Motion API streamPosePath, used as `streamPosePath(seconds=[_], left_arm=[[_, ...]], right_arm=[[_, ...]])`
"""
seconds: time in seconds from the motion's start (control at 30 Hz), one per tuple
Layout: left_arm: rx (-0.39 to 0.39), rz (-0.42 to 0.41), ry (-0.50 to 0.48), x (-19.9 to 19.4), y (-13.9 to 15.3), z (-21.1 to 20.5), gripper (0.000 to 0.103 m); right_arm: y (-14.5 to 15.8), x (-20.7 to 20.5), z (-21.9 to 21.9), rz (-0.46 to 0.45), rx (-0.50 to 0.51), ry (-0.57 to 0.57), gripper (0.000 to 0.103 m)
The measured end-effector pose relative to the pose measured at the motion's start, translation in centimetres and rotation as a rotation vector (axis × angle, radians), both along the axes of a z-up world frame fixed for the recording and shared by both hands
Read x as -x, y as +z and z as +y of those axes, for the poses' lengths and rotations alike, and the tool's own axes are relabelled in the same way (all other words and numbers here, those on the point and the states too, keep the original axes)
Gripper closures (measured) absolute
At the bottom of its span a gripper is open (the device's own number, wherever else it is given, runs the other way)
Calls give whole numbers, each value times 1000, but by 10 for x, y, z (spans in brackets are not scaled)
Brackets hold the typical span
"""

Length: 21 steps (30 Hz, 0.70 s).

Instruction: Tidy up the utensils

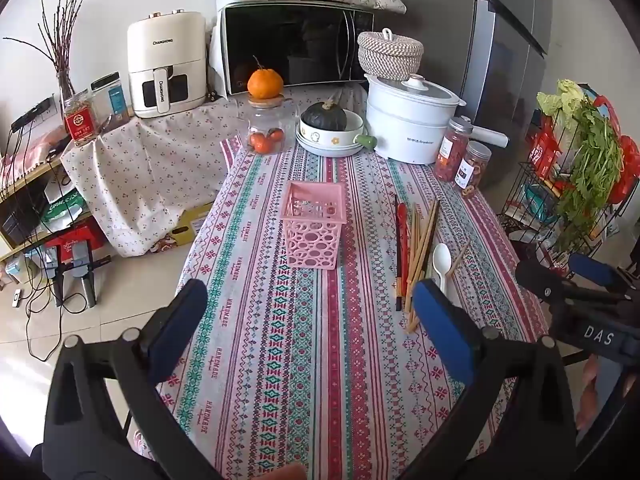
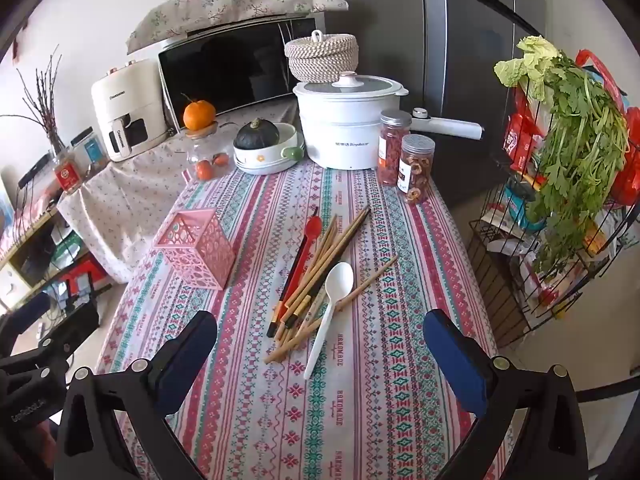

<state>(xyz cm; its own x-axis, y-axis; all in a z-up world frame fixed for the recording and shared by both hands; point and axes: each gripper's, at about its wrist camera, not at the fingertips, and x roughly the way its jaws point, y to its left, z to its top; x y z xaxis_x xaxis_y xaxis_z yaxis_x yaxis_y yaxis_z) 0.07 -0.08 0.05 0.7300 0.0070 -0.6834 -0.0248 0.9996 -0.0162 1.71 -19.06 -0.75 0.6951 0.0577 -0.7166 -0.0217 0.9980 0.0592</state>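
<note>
Patterned tablecloth point(image 2: 360, 400), nothing sorted yet — pink holder point(image 2: 196, 248) seemingly empty; left gripper point(image 1: 308, 320) and right gripper point(image 2: 320, 352) gape empty; next, pinch white spoon point(image 2: 330, 312) from the chopsticks point(image 2: 328, 256).

My table point(image 2: 360, 400) wears a patterned cloth; on it stands the pink basket point(image 2: 196, 248), upright, with chopsticks point(image 2: 320, 276), a white spoon point(image 2: 330, 312) and a red spoon point(image 2: 306, 248) heaped beside it.

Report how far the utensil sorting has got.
Done: nothing; the pink basket looks empty. In hand: nothing; left gripper and right gripper hover with jaws open. Left: chopsticks, white spoon and red spoon lie on the tablecloth.
</note>
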Motion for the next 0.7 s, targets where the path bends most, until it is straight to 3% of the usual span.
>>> streamPosePath(seconds=[0.7], left_arm=[[21, -11, 10, 3, -2, 5, 1]], right_arm=[[-3, -3, 1, 5, 8, -2, 0]])
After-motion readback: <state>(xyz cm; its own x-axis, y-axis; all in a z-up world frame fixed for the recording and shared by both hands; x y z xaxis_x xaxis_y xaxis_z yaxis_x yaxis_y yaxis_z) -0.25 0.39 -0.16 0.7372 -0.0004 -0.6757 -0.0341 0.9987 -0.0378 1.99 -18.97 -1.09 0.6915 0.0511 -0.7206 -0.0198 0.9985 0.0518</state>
